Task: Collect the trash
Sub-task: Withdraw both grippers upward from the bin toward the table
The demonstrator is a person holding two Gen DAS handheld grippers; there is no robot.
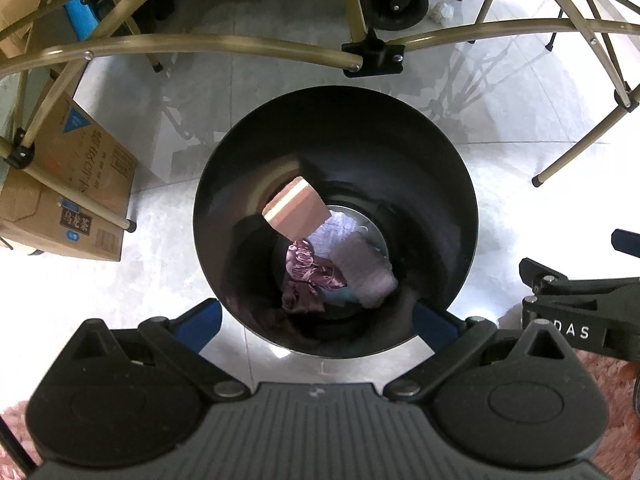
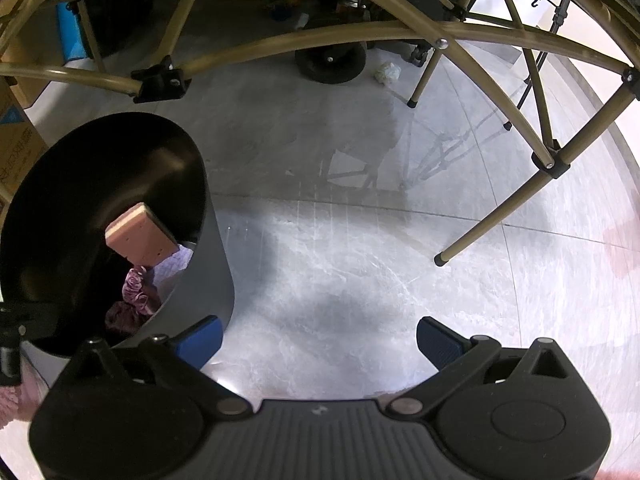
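Bin sits under my left gripper, jaws wide, empty. Pink block, purple wrapper and pale cloth inside. Right gripper wide, empty, over floor.

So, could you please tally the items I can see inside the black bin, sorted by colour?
Pink sponge block: 1
Purple crumpled wrapper: 1
Pale lilac cloth: 1
Total: 3 in the bin; anything underneath them is hidden.
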